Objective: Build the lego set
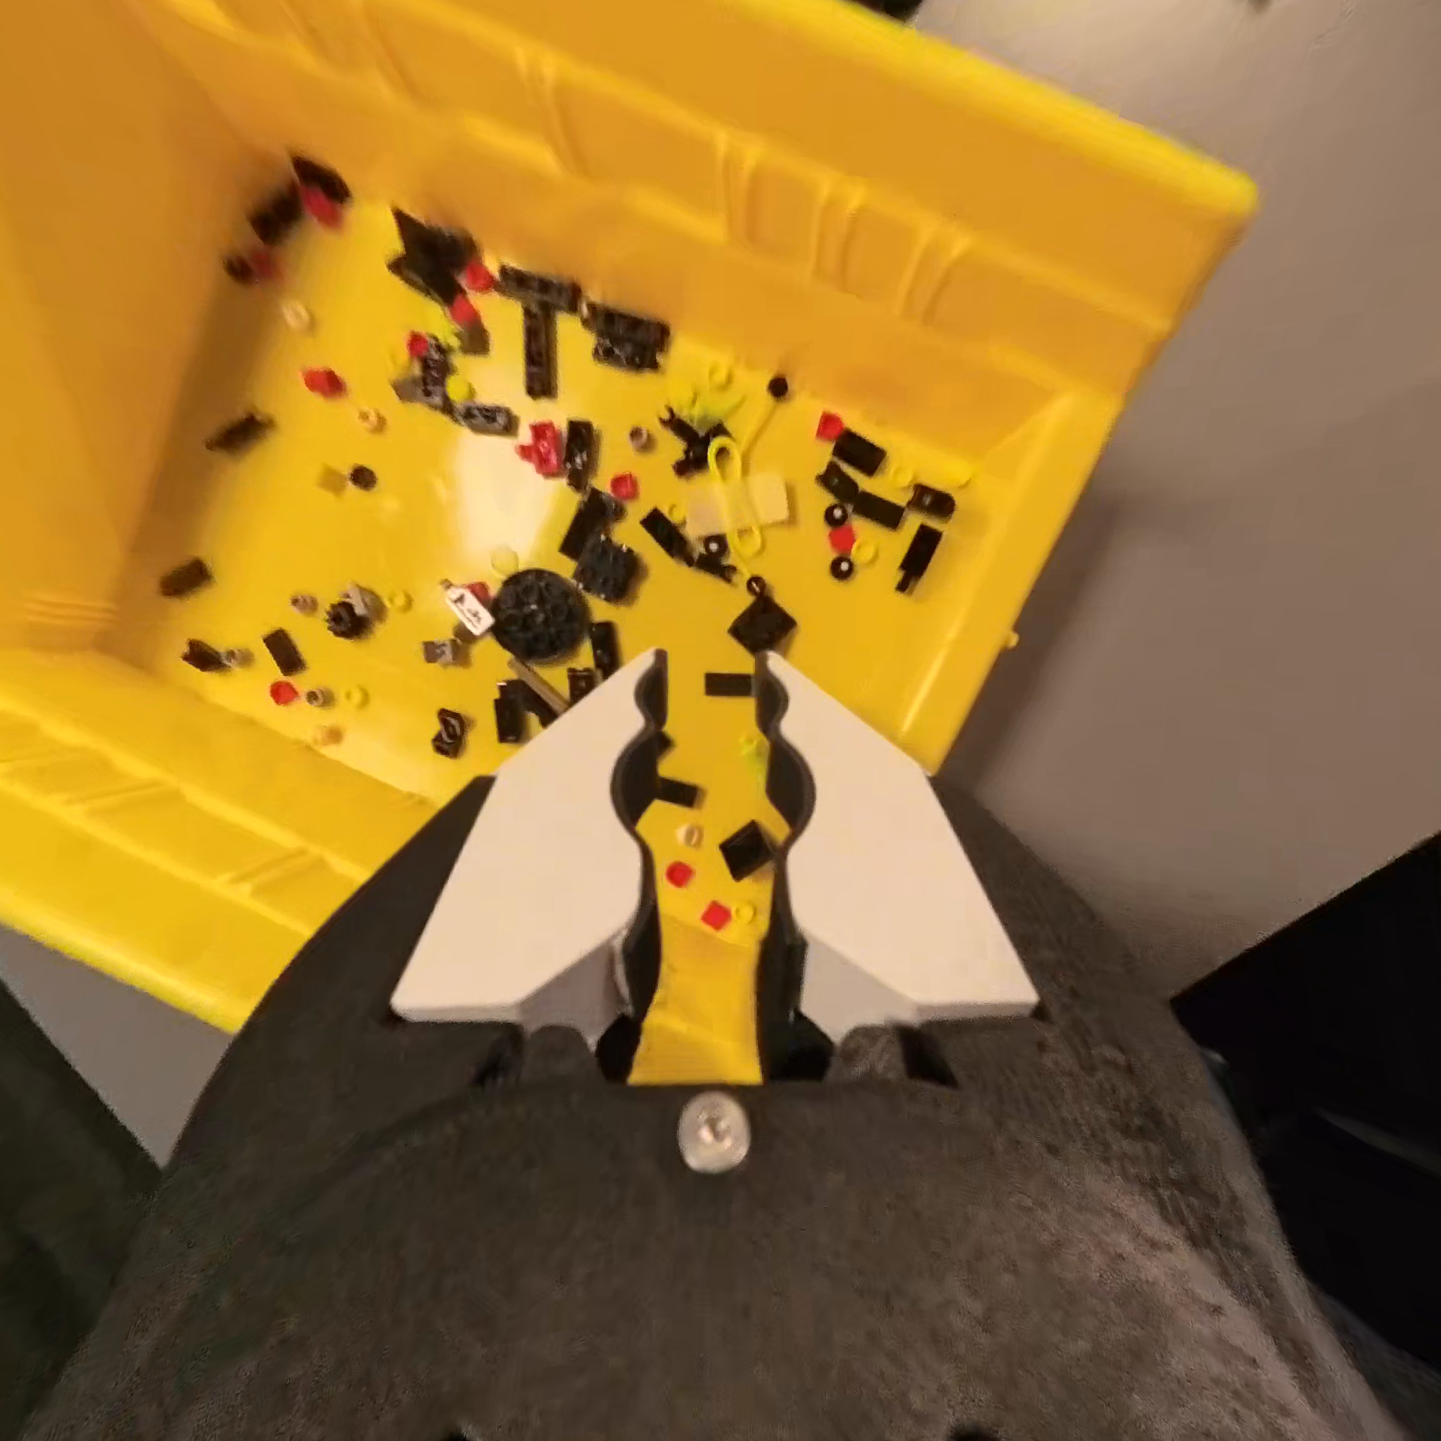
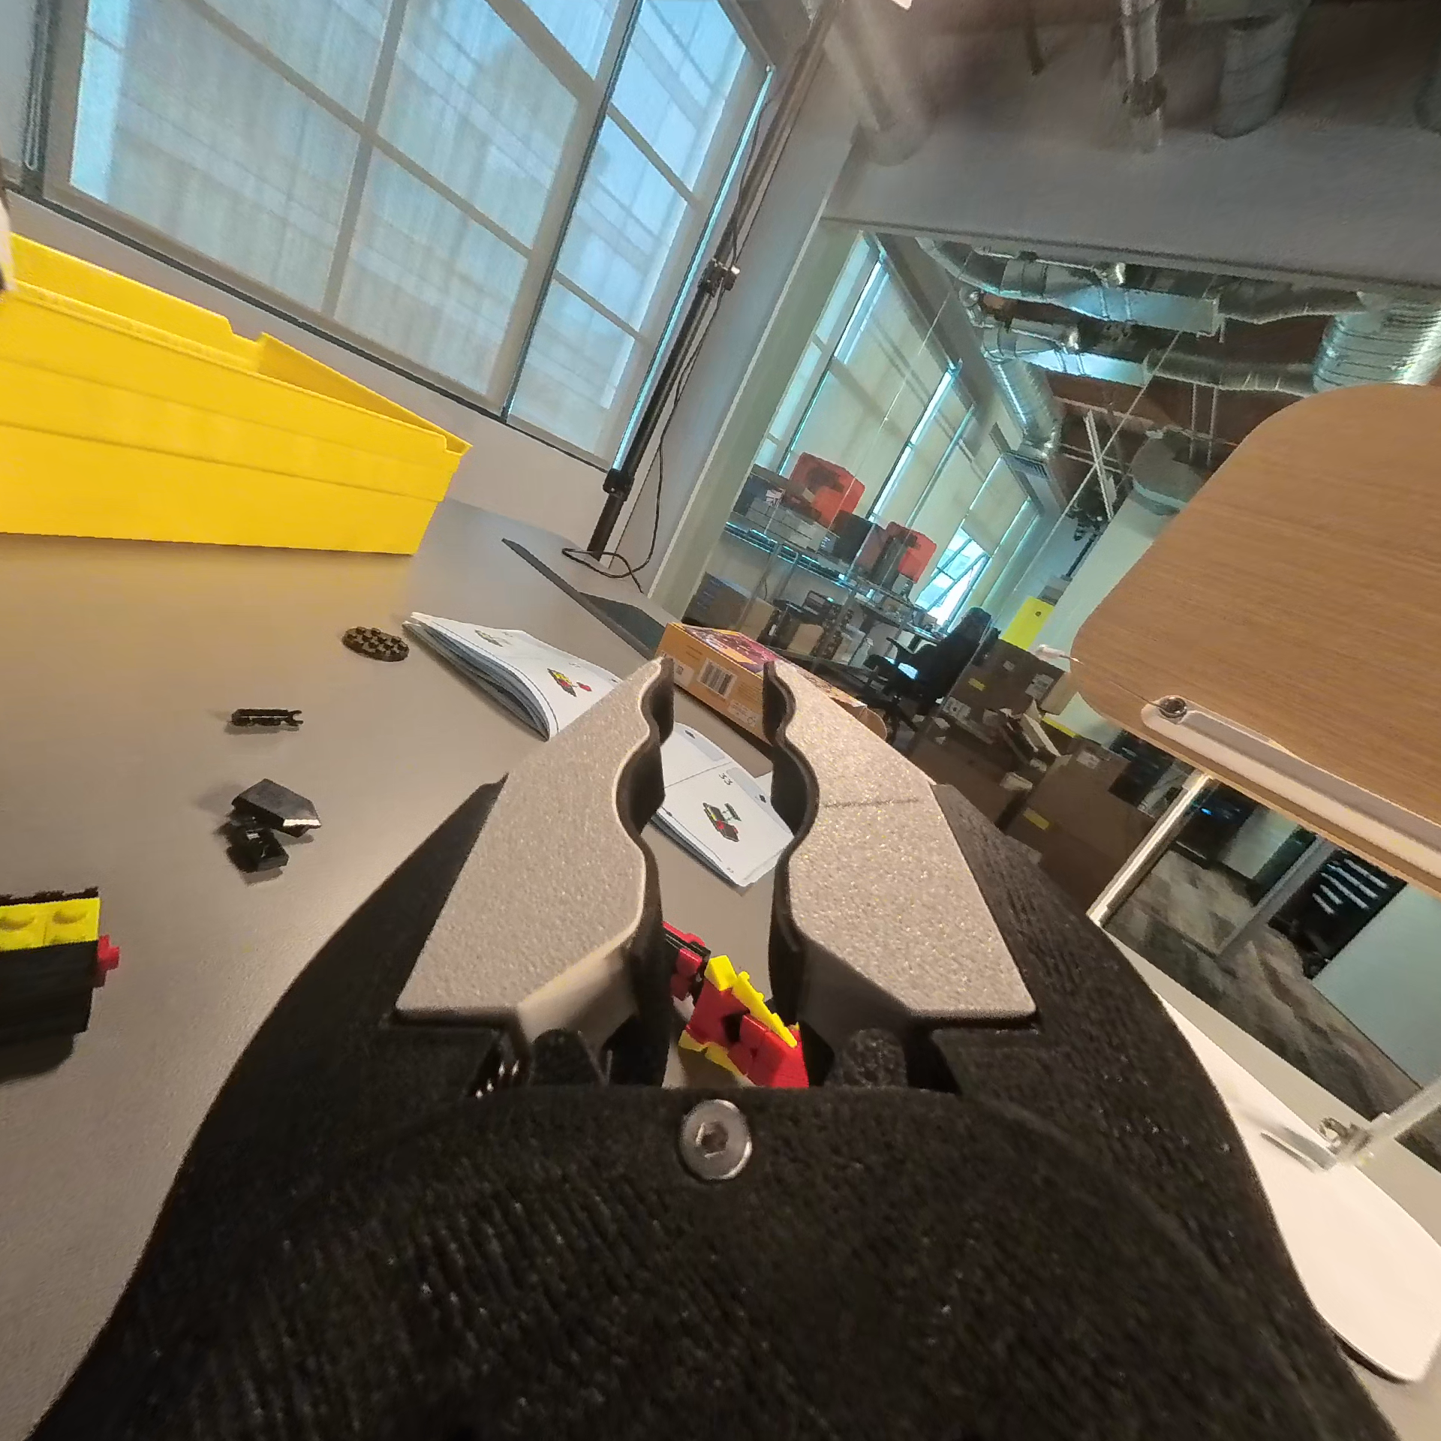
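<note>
Hovering my left gripper (image 1: 709, 663) over the yellow bin (image 1: 897, 195), I have its fingers parted with nothing between them — the loose bricks lie scattered across the bin floor below, mostly black, some red, a few pale ones. A round black plate (image 1: 538, 616) sits near the middle, and a small black square tile (image 1: 762, 626) lies just beyond my fingertips. The view is blurred, so finer shapes I cannot tell.

My right gripper (image 2: 717, 686) hangs low over the grey table (image 2: 156, 624), fingers apart; a red and yellow half-built piece (image 2: 737, 1014) shows deep in the gap near the base, but whether it is pinched there or lying underneath I cannot tell. An open instruction booklet (image 2: 499, 663) lies ahead, with a few black parts (image 2: 273, 811) and a yellow-topped black block (image 2: 47, 959) off to the left.

These bricks look light, hard and slick, I judge — likely to skate on smooth plastic. I would take a flat one by its opposite edges, squarely, and squeeze gently so it does not pop free
</note>
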